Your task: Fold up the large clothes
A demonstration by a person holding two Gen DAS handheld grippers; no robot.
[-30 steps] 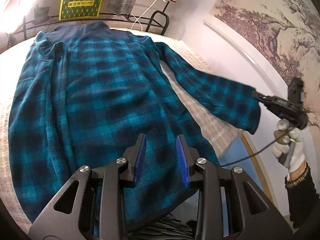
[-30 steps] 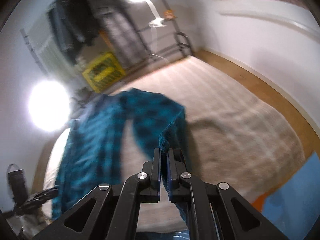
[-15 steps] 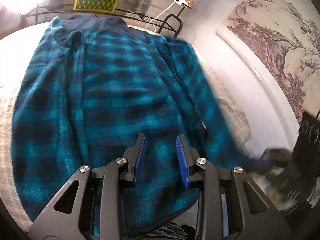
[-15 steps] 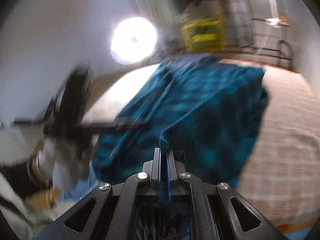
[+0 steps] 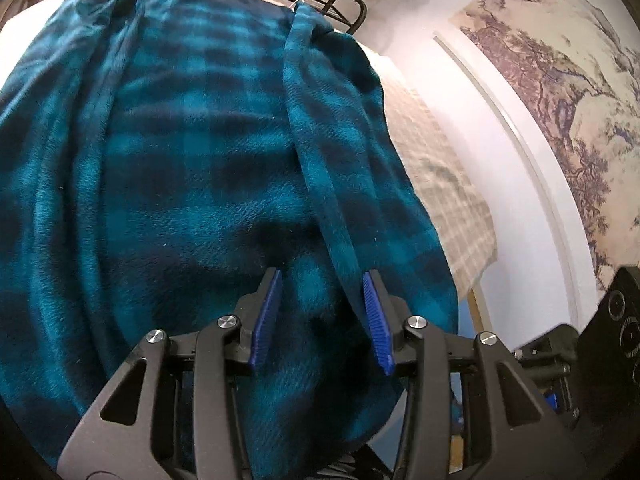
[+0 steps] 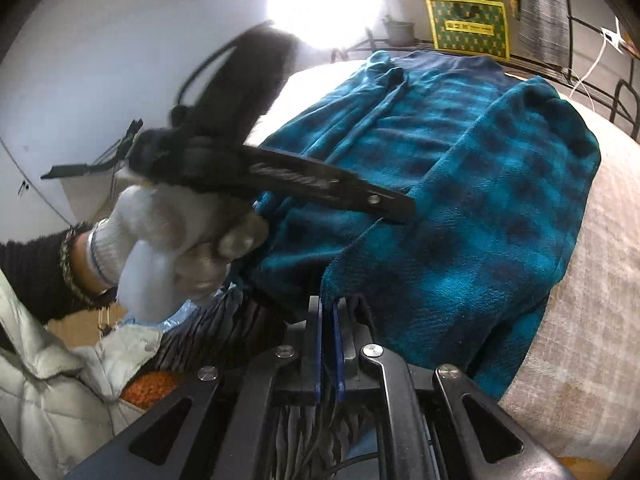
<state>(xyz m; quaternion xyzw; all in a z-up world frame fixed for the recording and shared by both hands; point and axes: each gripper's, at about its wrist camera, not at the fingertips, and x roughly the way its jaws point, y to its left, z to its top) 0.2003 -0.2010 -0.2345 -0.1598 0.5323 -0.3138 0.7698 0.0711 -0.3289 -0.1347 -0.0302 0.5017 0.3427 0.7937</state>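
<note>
Folded inward since the earlier frame, the right sleeve [image 5: 348, 152] of the teal-and-black plaid fleece garment [image 5: 172, 168] now lies lengthwise over the body panel rather than stretched out to the side. The garment lies spread on a bed with a pale checked cover [image 5: 440, 160], its dark collar at the far end. Around the bed: a white wall, a landscape mural [image 5: 568, 92], a black metal rack [image 6: 600, 76], a bright lamp [image 6: 320, 0] and a yellow-and-green patterned bag [image 6: 468, 28] whose printed writing is too small to read. The right gripper [image 6: 328, 354] has its blue pads pressed together on the sleeve's cuff edge near the garment's hem. The left gripper [image 5: 322, 316], held by a white-gloved hand [image 6: 176, 240], hovers just above the fabric with its jaws spread wide, grasping nothing. Pale lettering on its finger is blurred and illegible.
</note>
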